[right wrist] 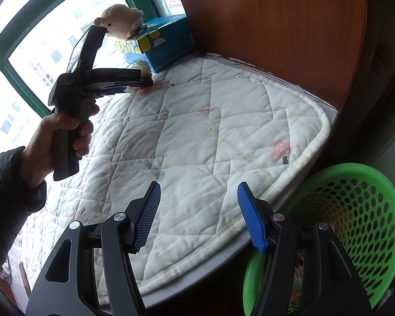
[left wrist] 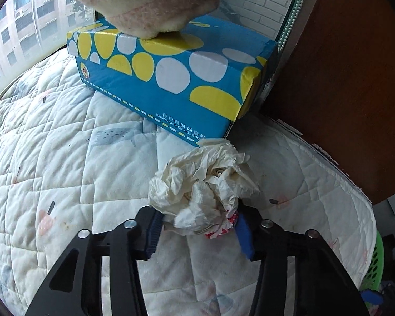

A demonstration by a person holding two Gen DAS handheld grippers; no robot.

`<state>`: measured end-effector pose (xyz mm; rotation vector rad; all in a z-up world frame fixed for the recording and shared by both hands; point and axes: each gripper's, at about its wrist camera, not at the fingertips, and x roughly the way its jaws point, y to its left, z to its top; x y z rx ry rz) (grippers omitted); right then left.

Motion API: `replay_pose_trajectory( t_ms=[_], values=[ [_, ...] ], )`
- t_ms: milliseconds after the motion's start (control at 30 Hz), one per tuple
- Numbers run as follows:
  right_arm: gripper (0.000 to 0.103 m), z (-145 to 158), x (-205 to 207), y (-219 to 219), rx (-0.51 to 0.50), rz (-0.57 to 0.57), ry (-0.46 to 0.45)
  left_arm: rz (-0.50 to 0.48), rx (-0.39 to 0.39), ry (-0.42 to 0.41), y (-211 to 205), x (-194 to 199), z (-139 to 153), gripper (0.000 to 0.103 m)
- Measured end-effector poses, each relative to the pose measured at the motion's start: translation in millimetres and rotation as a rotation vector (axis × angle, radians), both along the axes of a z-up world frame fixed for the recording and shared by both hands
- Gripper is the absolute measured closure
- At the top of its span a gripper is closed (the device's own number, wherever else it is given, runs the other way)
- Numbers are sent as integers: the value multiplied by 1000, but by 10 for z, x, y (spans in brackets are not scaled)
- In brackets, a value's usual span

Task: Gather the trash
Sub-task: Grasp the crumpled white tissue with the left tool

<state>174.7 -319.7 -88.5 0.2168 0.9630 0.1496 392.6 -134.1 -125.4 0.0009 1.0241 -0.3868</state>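
Observation:
A crumpled wad of white plastic and paper trash (left wrist: 202, 189), with a red-and-white scrap at its base, sits between the blue pads of my left gripper (left wrist: 197, 223), which is shut on it just above the quilted mat (left wrist: 65, 158). In the right wrist view the left gripper (right wrist: 142, 85) shows far back with the wad (right wrist: 142, 65) at its tip. My right gripper (right wrist: 198, 213) is open and empty over the mat's near edge (right wrist: 197, 250). A green perforated basket (right wrist: 355, 223) stands on the floor at the lower right.
A blue box with yellow and white spots (left wrist: 171, 71) lies on the mat behind the trash, with a plush toy (left wrist: 150, 0) on top. A brown wooden panel (right wrist: 276, 26) walls the right side. A window (right wrist: 26, 52) runs along the left.

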Motion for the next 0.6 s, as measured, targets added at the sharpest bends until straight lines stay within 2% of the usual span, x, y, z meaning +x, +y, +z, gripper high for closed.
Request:
replay_pose_trajectory(
  t_ms=[100,367,600],
  values=[
    [42,-4,-8,7,-18,11,-7,6,-5,-13,47,-19,-10,64],
    [42,-27,-37,66,0,22,-12,-1,0,-27,148,-211,55,68],
    [42,23,-144,160,0,23,-26,-2,-35,-35,289,-691,233,69]
  ],
)
